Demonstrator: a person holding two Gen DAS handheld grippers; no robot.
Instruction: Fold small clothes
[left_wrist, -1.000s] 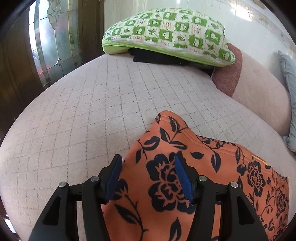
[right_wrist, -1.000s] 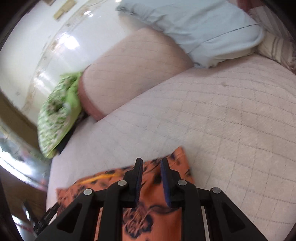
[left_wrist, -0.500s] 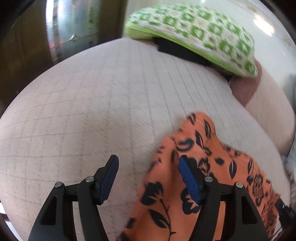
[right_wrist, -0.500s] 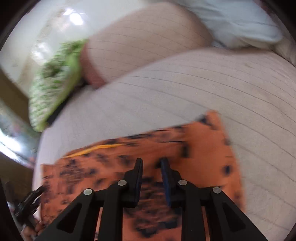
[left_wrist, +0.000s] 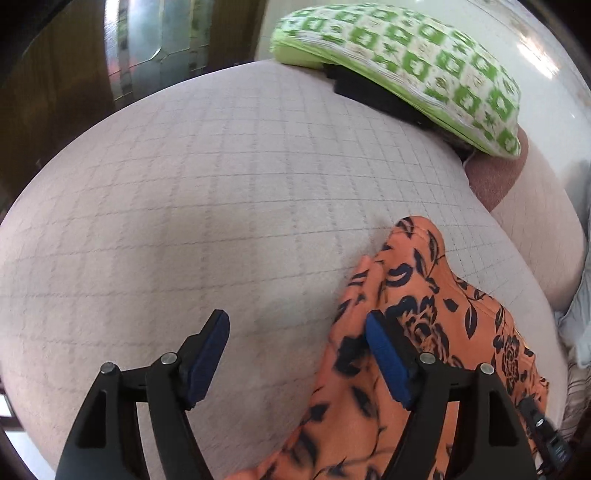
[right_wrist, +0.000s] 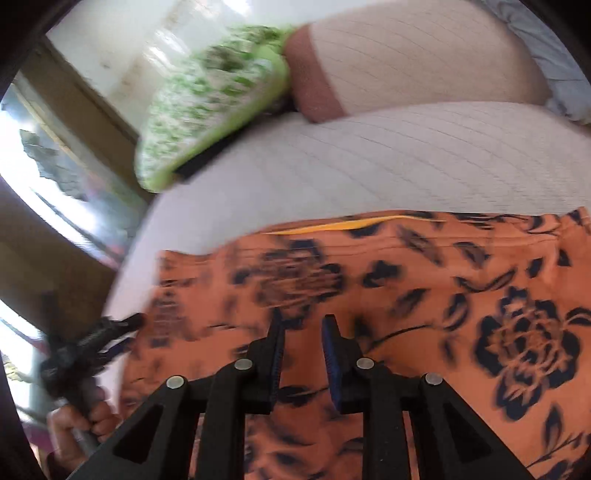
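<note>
Lying beside the left gripper's (left_wrist: 295, 354) opening, empty jaws, the orange garment (right_wrist: 406, 280) spreads beneath the right gripper's (right_wrist: 301, 347) narrow jaws.

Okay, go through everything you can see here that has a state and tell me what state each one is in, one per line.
Orange floral-print garment: spread flat on the quilted beige bed cover, one corner bunched up.
Left gripper: jaws opening, no cloth between them.
Right gripper: jaws narrowly apart over the garment, grip unclear.
Green-and-white patterned pillow: lying on a black item.
</note>
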